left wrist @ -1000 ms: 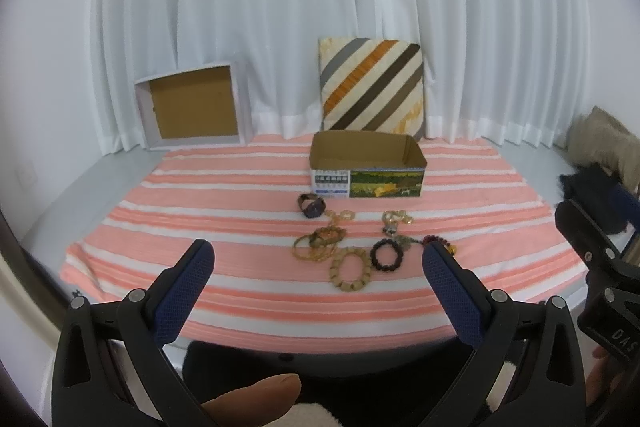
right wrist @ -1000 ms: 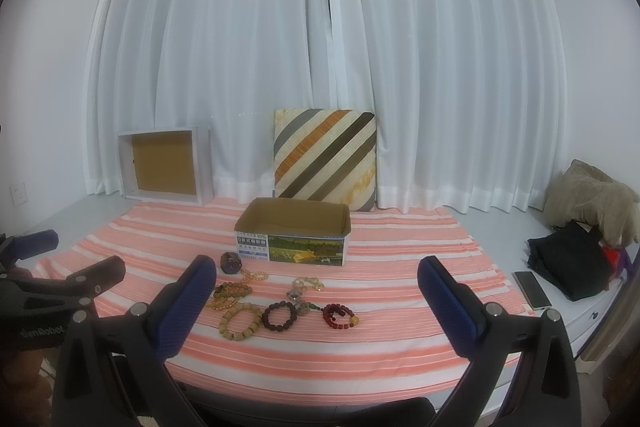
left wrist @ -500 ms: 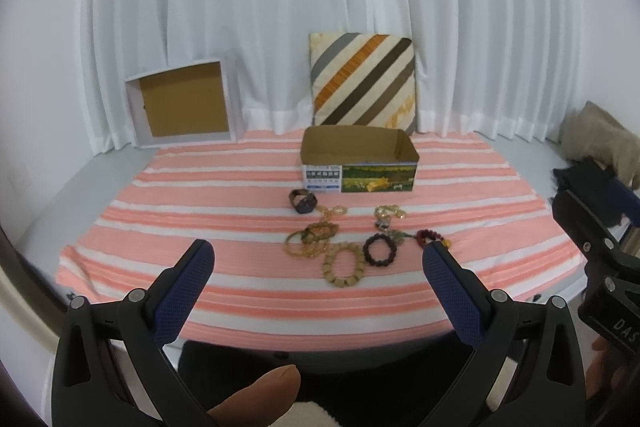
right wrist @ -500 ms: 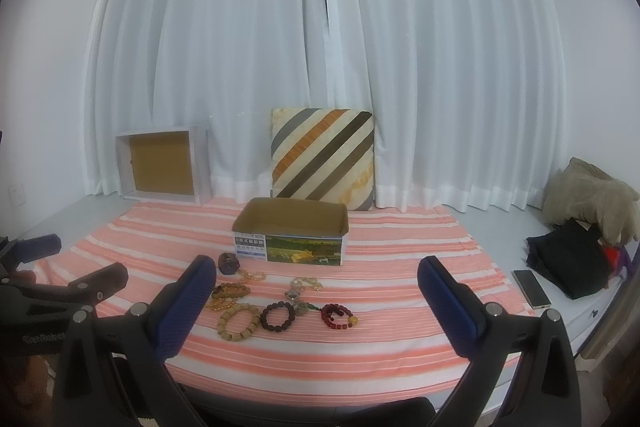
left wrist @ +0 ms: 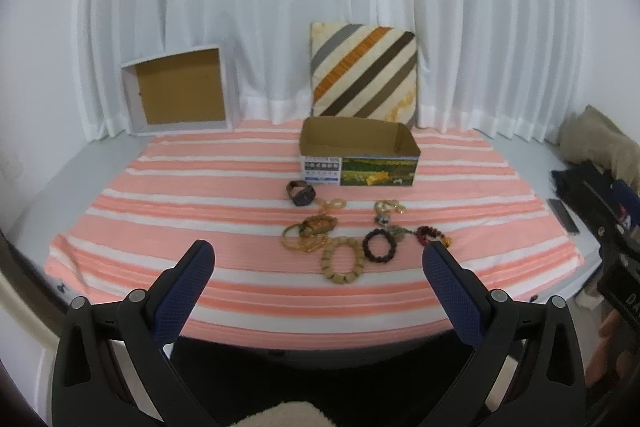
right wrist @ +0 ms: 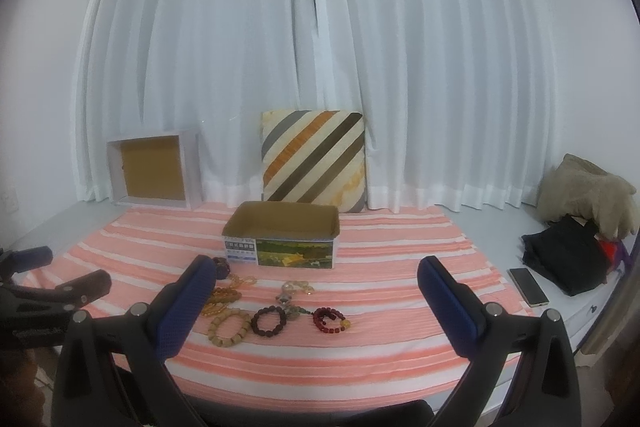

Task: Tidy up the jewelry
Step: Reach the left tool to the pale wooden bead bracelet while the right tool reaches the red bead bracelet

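Both views tilted down | bracelets (left wrist: 344,239) on cloth (left wrist: 200,211) | jaws apart

On the cloth (left wrist: 192,187) sits the open box (left wrist: 359,158), a cushion (left wrist: 364,73) propped behind it against the curtain (right wrist: 320,67). Left of the cushion leans a tray (left wrist: 176,91). Before the box lie the bracelets (left wrist: 344,263), clustered together. Off to the right, a phone (right wrist: 528,287) rests beside piled clothes (right wrist: 568,255).
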### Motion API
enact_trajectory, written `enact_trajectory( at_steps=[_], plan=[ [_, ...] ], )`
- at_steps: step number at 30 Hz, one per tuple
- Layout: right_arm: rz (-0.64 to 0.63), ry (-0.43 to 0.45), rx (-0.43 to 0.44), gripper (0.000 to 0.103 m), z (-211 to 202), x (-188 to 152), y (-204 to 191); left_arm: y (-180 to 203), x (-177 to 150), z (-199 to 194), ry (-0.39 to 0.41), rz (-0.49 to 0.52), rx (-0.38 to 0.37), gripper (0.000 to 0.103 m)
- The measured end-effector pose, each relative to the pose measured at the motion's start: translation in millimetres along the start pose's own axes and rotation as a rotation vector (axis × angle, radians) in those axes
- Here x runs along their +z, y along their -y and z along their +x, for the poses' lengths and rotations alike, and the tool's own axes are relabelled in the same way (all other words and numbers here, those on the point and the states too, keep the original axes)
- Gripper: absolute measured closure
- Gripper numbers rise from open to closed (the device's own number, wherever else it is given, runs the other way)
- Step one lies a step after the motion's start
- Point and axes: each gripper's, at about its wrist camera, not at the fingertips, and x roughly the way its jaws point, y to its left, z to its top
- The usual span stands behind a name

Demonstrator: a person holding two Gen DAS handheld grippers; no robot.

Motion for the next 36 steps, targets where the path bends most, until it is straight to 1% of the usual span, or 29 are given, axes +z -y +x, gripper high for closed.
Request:
enact_trajectory(
  at_steps=[2,5,7,9,12,16,18,19,21,23,24,26,29,32,36],
  plan=[
    [0.000,0.007,-0.002,0.001,4,-1,2,2,1,5,0.002,0.021,0.008,0.000],
    [0.002,0.007,-0.003,0.001,10,-2,4,1,2,13,-0.001,0.039,-0.009,0.000],
    [0.003,0.005,-0.002,0.001,15,-3,6,0,2,21,-0.011,0.044,-0.002,0.000],
    [0.001,0.005,-0.007,0.001,20,-3,8,-2,3,34,-0.035,0.046,-0.002,0.000],
    [-0.005,0.004,-0.014,0.000,29,-4,10,-5,3,50,-0.071,0.036,-0.022,0.000],
    [-0.031,0.010,0.000,0.000,47,-9,14,-9,3,75,-0.110,0.016,-0.047,0.000],
    [-0.058,-0.031,0.011,0.000,63,-17,15,-11,0,92,-0.160,-0.002,-0.092,0.000],
    [-0.059,-0.064,0.021,0.000,71,-21,15,-11,-2,100,-0.178,-0.004,-0.100,0.000],
    [-0.038,-0.113,0.048,0.000,85,-29,19,-10,-7,115,-0.213,0.015,-0.088,0.000],
    [-0.020,-0.162,0.055,0.000,97,-38,21,-7,-13,129,-0.258,0.034,-0.065,0.000],
    [-0.018,-0.188,0.062,0.000,102,-42,21,-7,-17,137,-0.280,0.041,-0.068,0.000],
    [-0.015,-0.233,0.071,0.000,113,-50,21,-10,-23,146,-0.299,0.039,-0.084,0.000],
    [-0.017,-0.280,0.093,0.000,124,-61,21,-13,-28,165,-0.336,0.023,-0.094,0.001],
    [-0.019,-0.312,0.100,0.000,133,-70,22,-13,-30,180,-0.351,0.010,-0.107,0.001],
    [-0.040,-0.333,0.102,0.000,146,-80,23,-12,-34,208,-0.376,0.007,-0.094,0.001]
  ],
)
